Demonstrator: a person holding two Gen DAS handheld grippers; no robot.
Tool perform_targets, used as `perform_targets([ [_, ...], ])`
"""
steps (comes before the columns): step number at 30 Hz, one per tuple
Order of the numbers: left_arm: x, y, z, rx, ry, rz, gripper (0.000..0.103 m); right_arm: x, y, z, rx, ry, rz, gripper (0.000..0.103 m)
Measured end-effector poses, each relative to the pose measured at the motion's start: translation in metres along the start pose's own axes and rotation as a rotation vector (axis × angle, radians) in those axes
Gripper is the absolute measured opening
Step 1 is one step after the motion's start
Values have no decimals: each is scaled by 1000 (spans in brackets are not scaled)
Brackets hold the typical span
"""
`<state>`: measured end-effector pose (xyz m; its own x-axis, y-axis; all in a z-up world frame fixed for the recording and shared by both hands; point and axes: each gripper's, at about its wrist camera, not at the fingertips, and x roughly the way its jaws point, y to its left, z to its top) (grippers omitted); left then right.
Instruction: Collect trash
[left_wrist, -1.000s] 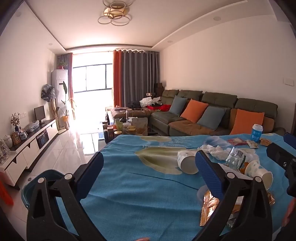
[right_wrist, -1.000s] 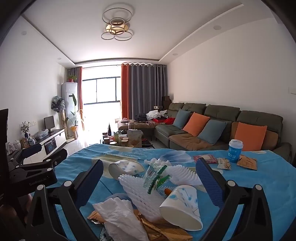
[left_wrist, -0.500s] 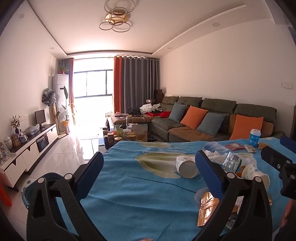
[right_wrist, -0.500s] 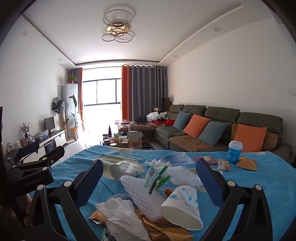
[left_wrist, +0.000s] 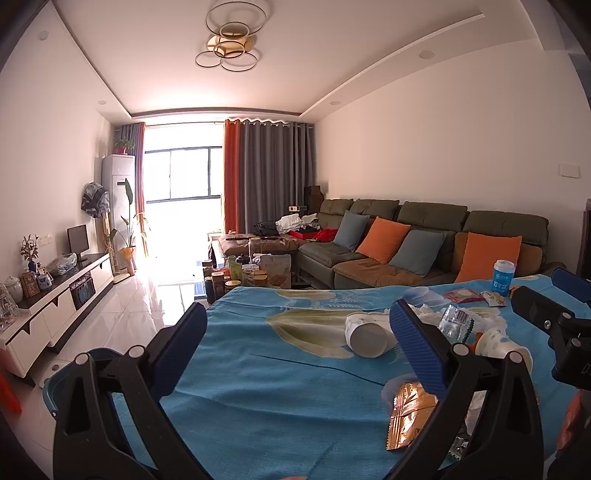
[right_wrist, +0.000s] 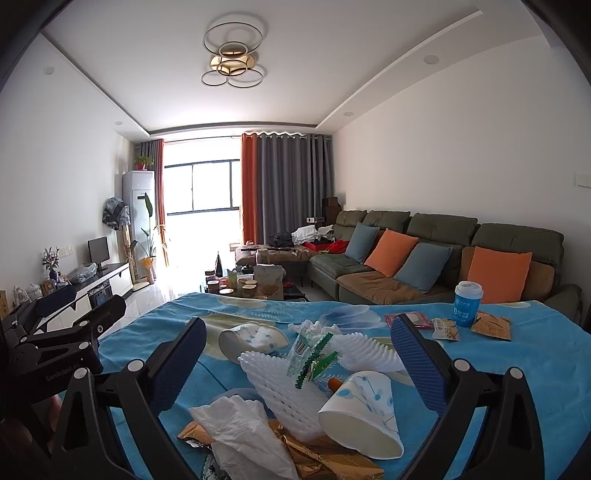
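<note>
Hovering spread and empty, left gripper (left_wrist: 297, 334) and right gripper (right_wrist: 297, 345) partly hide trash (right_wrist: 291, 373).

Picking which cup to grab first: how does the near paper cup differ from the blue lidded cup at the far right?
The paper cup lies tipped on its side in the trash pile, open and lidless, white with blue dots. The blue lidded cup stands upright, capped, apart from the pile beside snack wrappers. Both rest on the blue tablecloth.
</note>
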<state>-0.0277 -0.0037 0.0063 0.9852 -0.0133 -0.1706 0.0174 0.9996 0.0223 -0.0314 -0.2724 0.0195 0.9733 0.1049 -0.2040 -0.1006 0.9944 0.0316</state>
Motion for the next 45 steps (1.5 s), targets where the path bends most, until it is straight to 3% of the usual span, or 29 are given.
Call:
perform_targets([
  [45, 1, -2, 1, -19, -3, 7, 97, -3, 0, 1, 7, -6, 4, 97],
])
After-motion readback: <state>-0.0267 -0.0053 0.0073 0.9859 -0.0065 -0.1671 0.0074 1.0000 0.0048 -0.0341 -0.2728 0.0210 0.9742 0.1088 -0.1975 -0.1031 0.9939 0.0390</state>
